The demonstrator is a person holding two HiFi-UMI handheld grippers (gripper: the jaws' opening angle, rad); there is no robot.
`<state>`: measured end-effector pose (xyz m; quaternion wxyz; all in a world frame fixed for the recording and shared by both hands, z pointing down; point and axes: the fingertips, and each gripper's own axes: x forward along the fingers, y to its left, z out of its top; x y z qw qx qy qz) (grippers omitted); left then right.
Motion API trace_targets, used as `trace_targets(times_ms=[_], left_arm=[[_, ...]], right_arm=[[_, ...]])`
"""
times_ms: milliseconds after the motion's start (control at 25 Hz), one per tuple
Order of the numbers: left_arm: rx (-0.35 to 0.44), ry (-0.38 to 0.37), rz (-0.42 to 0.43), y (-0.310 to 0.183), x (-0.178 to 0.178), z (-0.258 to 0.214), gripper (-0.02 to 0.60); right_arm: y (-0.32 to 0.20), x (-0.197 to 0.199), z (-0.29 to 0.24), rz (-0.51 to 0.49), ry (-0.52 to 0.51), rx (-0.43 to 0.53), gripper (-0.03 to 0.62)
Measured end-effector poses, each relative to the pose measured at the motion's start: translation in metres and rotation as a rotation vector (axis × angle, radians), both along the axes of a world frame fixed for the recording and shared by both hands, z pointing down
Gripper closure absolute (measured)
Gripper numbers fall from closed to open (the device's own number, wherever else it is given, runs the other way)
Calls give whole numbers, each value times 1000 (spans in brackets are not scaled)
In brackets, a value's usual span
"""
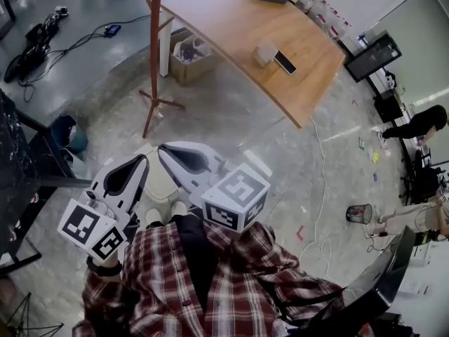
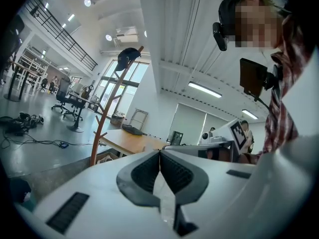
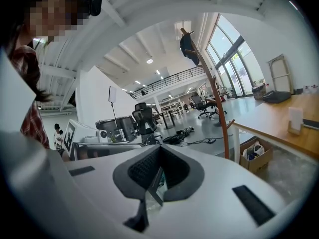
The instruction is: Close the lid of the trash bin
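**White tongs pressed together over the floor**

White and both pressed together at the tips, the two tongs pinch nothing. The left gripper view shows the left tongs (image 2: 159, 153) with ribbed dark pads meeting in a point. The right gripper view shows the same of the right tongs (image 3: 158, 148).

From the head view, the left tongs (image 1: 142, 161) and right tongs (image 1: 165, 151) are held low in front of a plaid shirt (image 1: 210, 286). Their tips angle toward each other and sit near but apart. Each carries a marker cube at its near end.

What may be the trash bin (image 1: 163, 182), a pale rounded body, stands on the mottled grey floor (image 1: 231, 128) between and beneath the tongs. It is mostly covered by them, and its lid cannot be made out.

Farther off, a red-brown coat stand (image 1: 154, 48) rises at the left of a wooden surface (image 1: 238, 34). That surface bears a small white box (image 1: 265, 53) and a dark phone (image 1: 285, 62) just beside it. A cardboard box (image 1: 186, 58) sits on the floor under its left end. A teal container (image 1: 70, 135) stands at the far left, and a small dark basket (image 1: 358, 214) on the floor at the right.
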<state>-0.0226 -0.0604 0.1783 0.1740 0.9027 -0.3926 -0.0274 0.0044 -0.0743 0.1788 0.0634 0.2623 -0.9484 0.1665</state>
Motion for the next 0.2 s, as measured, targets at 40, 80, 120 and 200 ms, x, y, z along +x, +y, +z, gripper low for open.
trace_targets(times_ms=[40, 80, 120, 200], left_arm=[[-1, 0, 1, -1, 0, 0, 569], [-2, -1, 2, -2, 0, 0, 569], [-4, -1, 1, -3, -1, 1, 569], [-7, 0, -1, -4, -2, 1, 569]], right_arm=[[-1, 0, 0, 1, 0, -1, 582], [-2, -1, 0, 1, -1, -2, 582], [-2, -1, 0, 1, -2, -3, 582], [-2, -2, 0, -1, -4, -6, 582]])
